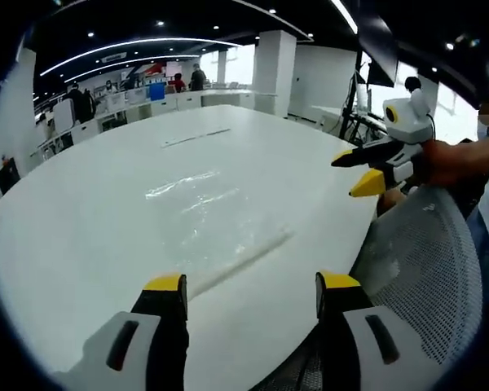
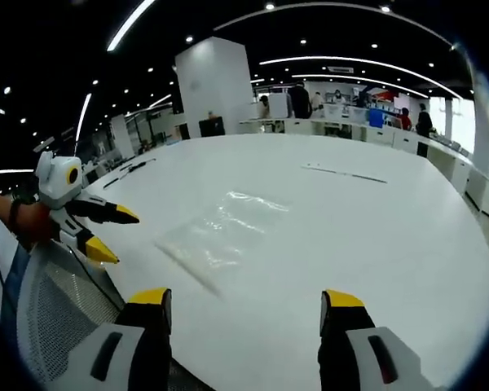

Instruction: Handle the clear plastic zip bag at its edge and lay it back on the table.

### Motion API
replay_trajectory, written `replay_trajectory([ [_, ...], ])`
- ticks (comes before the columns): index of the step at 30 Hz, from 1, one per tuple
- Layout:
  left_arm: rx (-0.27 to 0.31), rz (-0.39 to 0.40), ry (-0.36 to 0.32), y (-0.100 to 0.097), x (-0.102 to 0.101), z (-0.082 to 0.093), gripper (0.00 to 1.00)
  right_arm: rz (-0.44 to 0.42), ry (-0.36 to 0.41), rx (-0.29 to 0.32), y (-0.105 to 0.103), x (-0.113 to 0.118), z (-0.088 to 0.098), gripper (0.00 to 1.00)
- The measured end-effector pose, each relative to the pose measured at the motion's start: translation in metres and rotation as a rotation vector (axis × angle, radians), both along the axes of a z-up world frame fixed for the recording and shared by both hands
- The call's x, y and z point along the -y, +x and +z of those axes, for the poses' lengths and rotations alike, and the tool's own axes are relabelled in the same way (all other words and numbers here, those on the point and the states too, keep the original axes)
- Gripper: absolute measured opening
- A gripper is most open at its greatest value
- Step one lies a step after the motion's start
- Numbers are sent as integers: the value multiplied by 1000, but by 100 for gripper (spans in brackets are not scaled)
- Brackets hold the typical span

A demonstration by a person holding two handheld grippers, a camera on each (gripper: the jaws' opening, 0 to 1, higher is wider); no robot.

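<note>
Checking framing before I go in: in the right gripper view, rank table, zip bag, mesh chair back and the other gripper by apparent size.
1. Table.
2. Zip bag and mesh chair back look close; the chair is nearer and cut off, so unranked.
3. Left gripper, smallest.

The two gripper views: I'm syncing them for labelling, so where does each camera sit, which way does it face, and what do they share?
Left gripper view: rides the left gripper, facing across the white table at the clear zip bag; jaws open, the right gripper and a hand at right.
Right gripper view: rides the right gripper, facing the bag; jaws open, the left gripper at left.
Shared: table, bag, mesh chair back, both grippers.
</note>
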State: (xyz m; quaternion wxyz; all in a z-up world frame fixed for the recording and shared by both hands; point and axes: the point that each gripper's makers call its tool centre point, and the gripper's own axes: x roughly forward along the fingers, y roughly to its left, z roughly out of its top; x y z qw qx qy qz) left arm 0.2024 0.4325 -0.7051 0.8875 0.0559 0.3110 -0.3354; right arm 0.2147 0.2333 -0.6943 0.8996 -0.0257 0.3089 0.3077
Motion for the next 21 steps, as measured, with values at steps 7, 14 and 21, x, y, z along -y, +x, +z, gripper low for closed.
replay_trajectory([
  [7,28,23,-7,2,-3,5,63,-10,7,4,1,2,1,75],
  [14,22,73,-35,4,-11,7,63,-13,3,2,-2,2,2,76],
  [21,-5,94,-57,4,-14,4,63,-4,-12,-4,-1,4,-6,76],
])
